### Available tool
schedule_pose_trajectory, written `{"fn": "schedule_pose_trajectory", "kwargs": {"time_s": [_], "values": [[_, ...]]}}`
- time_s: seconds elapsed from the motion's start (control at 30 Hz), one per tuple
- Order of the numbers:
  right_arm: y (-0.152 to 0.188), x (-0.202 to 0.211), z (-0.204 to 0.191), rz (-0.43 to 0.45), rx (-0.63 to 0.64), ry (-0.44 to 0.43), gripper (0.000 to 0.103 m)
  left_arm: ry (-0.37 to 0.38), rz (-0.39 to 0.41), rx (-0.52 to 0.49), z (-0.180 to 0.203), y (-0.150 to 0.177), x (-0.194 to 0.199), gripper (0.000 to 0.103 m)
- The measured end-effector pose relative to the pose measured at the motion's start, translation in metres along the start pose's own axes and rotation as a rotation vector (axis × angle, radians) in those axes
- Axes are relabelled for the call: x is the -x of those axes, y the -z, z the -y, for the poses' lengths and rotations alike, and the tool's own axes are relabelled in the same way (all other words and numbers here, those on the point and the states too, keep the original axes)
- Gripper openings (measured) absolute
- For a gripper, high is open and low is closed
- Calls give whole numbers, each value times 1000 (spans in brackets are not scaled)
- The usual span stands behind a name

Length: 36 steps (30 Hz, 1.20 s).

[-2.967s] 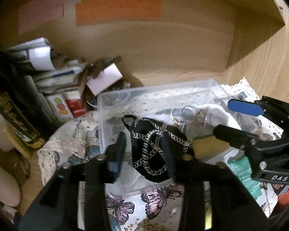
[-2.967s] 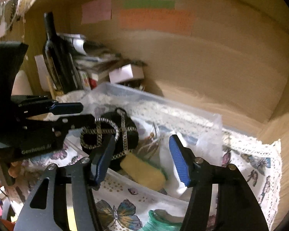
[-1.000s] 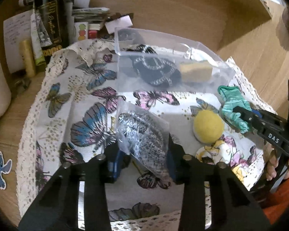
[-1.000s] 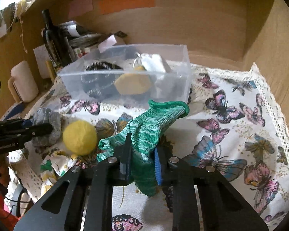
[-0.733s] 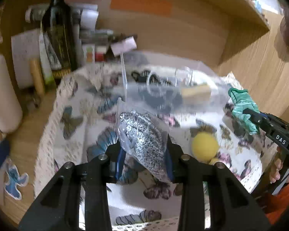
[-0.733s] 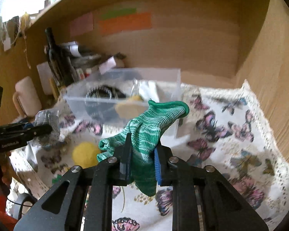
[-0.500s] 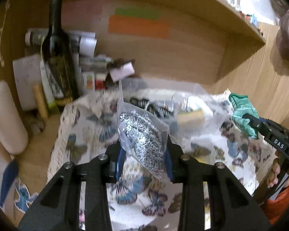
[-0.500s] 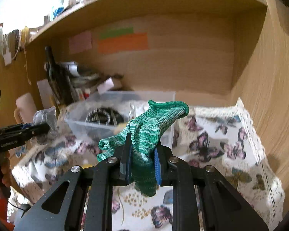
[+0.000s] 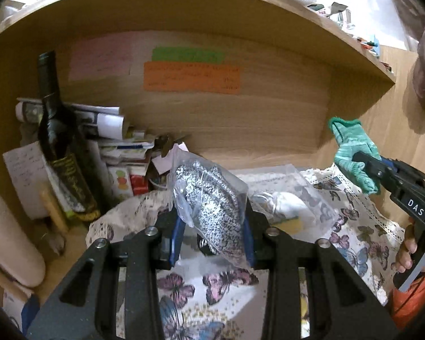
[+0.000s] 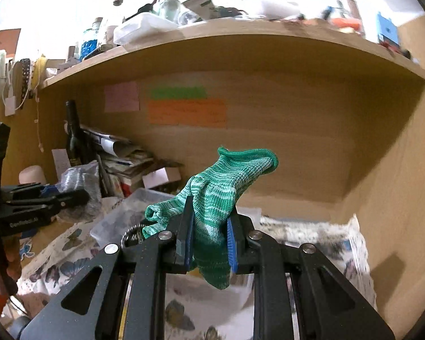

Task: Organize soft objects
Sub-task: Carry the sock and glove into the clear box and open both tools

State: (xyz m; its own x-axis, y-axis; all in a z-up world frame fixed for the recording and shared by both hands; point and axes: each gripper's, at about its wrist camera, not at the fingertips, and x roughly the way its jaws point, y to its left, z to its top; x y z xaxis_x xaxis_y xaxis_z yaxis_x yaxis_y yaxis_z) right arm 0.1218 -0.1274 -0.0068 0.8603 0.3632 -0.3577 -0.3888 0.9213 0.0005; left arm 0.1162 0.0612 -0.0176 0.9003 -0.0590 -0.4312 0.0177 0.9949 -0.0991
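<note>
Above the clear bin (image 9: 291,195), the bagged grey knit (image 9: 209,206) was clamped by the left gripper (image 9: 212,236) and the green glove (image 10: 215,198) pinched by the right gripper (image 10: 209,233). The slick bag could have slipped; dangling glove fingers might have caught the rim.

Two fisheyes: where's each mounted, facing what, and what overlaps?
Left wrist: on the left claw, facing the shelf nook; it grips a bagged grey glove; right claw at right edge.
Right wrist: on the right claw, facing the same nook; it grips a green glove; left claw at left edge.
Shared: orange note, bottle, clear bin.
</note>
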Motion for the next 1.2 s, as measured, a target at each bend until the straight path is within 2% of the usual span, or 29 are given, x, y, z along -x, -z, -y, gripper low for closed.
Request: {"fn": "schedule_pose_trajectory", "kwargs": {"time_s": [0.17,0.43,0.67,0.93,1.03,1.1,1.17,1.2], "values": [[-7,-26,-11,-33,49,-34,17,21,-52,-4,3,-7,-29,35],[8,-83,-22,-176,70,-110,17,64,-186,-26,13,3,-80,35],[32,-118,-26,-293,90,-112,17,71,-266,-52,18,13,-111,35],[43,-138,-22,-362,92,-99,19,58,-310,-81,25,16,-121,37],[45,-141,-22,-367,100,-84,26,66,-317,-81,26,15,-118,40],[42,-138,-23,-357,108,-78,40,69,-317,-72,25,13,-116,43],[38,-132,-23,-335,108,-63,50,70,-312,-65,24,10,-112,47],[36,-129,-22,-323,109,-52,51,71,-304,-63,23,8,-108,49]]}}
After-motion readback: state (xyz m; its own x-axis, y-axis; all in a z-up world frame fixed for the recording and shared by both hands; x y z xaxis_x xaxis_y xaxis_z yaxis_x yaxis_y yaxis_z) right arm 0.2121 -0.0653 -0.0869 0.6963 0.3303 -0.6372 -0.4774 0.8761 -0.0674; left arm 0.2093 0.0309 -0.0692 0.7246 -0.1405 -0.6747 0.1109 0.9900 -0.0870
